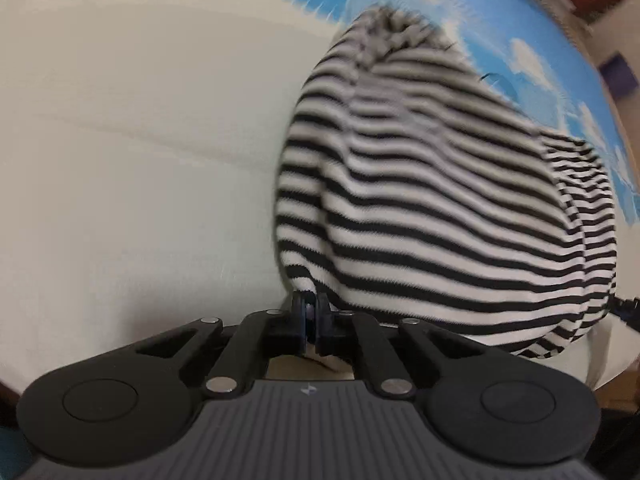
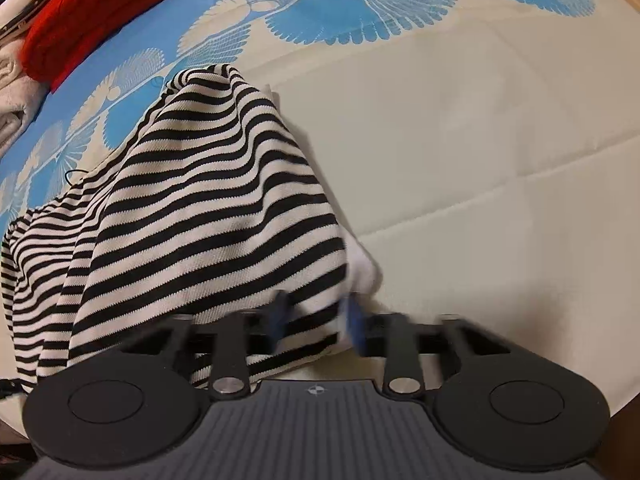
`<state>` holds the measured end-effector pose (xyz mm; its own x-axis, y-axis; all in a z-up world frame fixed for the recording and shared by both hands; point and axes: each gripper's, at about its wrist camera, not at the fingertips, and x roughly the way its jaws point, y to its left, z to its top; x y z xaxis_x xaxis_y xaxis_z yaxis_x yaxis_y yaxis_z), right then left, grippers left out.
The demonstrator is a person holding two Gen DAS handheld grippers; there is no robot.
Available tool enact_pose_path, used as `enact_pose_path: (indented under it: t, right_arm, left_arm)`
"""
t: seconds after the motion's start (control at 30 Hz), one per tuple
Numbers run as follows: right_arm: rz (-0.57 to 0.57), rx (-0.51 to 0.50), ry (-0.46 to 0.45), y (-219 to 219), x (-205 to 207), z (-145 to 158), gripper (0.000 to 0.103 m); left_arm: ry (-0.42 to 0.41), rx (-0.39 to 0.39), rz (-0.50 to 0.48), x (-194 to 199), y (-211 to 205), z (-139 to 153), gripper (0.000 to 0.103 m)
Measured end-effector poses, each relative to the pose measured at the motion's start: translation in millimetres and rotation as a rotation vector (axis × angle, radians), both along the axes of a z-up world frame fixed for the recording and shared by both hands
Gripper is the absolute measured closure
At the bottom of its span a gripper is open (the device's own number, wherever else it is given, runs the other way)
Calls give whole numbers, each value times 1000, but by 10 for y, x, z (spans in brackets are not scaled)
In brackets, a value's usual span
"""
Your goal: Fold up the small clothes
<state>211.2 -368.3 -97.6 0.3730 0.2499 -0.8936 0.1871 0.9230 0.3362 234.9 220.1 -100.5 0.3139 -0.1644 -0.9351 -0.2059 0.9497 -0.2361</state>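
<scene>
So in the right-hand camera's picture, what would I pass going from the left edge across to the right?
Pale folded cloth at the left edge → red knitted item → black-and-white striped garment, with the right gripper around its near edge → plain cream part of the bedsheet.

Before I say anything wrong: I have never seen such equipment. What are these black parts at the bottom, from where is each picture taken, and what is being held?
No robot here: a person holds one hand-held tool in each hand, each carrying a camera looking along its two fingers. The left tool is shut on an edge of the striped garment. In the right camera's picture, the right tool is open, with the same striped garment lying between its fingers. Everything sits on a cream and blue patterned cloth. A red knitted item lies far off.
</scene>
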Motion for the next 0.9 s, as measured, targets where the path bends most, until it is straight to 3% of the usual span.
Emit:
enact_pose_path:
  t: [0.1,0.17,0.27,0.37,0.47,0.53,0.6,0.63,0.7,0.77,0.83,0.9]
  right_arm:
    - [-66,71,-68,-170,-47,173,92]
    - [-120,148,-136,-343,-132,344,92]
    - [-94,127,-139,-432,-259,463,93]
    - [-62,89,-9,-440,-318,311,93]
    - [-37,30,97,-406,-318,161,92]
    - [-32,12,86,-377,-308,170,89]
    - [-40,-24,44,-349,-297,251,87]
    - [-41,-66,9,-329,-295,318,87]
    - [-32,-128,-106,-279,-294,495,85]
    - [-17,-89,-188,-250,-311,592,84]
    - [29,3,-223,-197,-306,607,81]
    - [95,36,-199,-60,-267,542,68]
  left_arm:
    - [-130,24,35,-82,138,262,101]
    - [-159,29,68,-153,268,346,101]
    - [-67,46,58,-198,326,244,101]
    - [85,86,-12,-202,245,25,101]
    - [147,150,-102,-176,57,-39,100]
    - [119,198,-111,-168,2,36,93]
    - [40,228,-75,-134,-5,176,70]
    - [-5,233,-53,-141,12,255,66]
    - [-92,203,-14,-126,46,397,66]
    - [-137,147,-17,-54,-12,467,66]
    - [-144,119,-60,27,-120,496,66]
    - [-126,118,-102,74,-259,410,66]
